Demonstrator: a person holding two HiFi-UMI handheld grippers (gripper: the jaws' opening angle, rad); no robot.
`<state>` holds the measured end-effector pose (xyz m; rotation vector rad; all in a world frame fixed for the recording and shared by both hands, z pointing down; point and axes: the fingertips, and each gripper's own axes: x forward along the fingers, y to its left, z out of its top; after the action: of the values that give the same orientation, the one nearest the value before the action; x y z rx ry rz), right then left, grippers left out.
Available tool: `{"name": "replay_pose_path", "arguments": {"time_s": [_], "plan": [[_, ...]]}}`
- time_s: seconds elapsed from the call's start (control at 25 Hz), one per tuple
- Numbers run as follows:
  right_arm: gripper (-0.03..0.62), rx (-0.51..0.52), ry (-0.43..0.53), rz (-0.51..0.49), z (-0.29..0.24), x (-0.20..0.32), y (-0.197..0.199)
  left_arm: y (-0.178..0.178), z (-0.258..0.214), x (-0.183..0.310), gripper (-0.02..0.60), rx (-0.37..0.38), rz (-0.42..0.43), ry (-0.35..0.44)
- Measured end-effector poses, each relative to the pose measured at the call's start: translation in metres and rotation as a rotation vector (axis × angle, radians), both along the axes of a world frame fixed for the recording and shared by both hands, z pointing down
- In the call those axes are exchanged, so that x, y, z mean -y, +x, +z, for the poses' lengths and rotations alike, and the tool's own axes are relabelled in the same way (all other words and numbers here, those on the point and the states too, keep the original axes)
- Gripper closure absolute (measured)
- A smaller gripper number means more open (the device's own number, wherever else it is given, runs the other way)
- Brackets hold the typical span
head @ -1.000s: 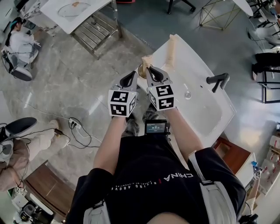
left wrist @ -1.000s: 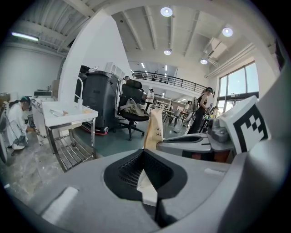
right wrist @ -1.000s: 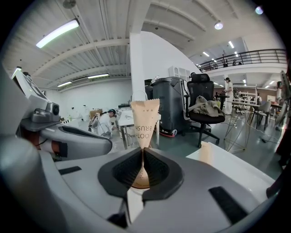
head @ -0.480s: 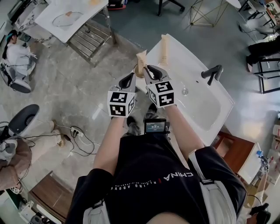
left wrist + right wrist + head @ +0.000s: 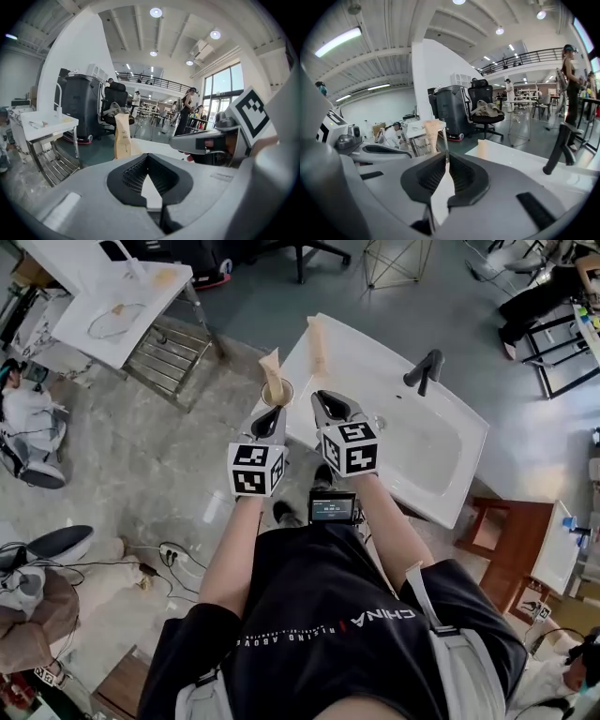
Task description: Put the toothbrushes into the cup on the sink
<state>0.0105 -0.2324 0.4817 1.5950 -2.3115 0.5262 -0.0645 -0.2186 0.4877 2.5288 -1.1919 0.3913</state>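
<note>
A cup [image 5: 277, 393] stands at the near left corner of the white sink [image 5: 441, 451]. One paper-wrapped toothbrush [image 5: 272, 370] [image 5: 123, 138] [image 5: 432, 131] stands upright in it. A second wrapped toothbrush [image 5: 316, 341] [image 5: 482, 148] lies on the sink's far rim. My left gripper [image 5: 271, 415] [image 5: 147, 158] hovers just short of the cup, shut and empty. Beside it, over the sink's near edge, is my right gripper [image 5: 324, 399] [image 5: 446, 158]. Its jaws have just been closing, a thin slit is left between them and nothing is in it.
A black faucet [image 5: 422, 371] [image 5: 560, 144] rises at the sink's far side. Another sink top on a metal rack [image 5: 122, 306] stands at the upper left. A wooden stool [image 5: 497, 529] is at the right. People and cables [image 5: 173, 554] are around on the floor.
The right gripper was at the wrapped toothbrush over the cup a second ago. It has come away to the right and towards me. The toothbrush stays standing in the cup. The left gripper also drew back.
</note>
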Motion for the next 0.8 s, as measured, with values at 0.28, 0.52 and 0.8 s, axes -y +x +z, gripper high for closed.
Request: {"name": "replay_pose_path", "arguments": {"time_s": [0.28,0.52,0.8], "plan": [[0.585,0.003,-0.032,0.113,0.007,-0.039,0.044,0.039,0.001,-0.026,0.575,0.004,0.108,0.008],[0.585,0.003,-0.029,0.147,0.004,-0.051,0.064,0.058,-0.002,-0.033,0.575,-0.004,0.146,0.011],[0.585,0.015,-0.035,0.149,-0.002,-0.034,0.079,0.078,-0.016,-0.017,0.575,-0.051,0.133,-0.009]]}}
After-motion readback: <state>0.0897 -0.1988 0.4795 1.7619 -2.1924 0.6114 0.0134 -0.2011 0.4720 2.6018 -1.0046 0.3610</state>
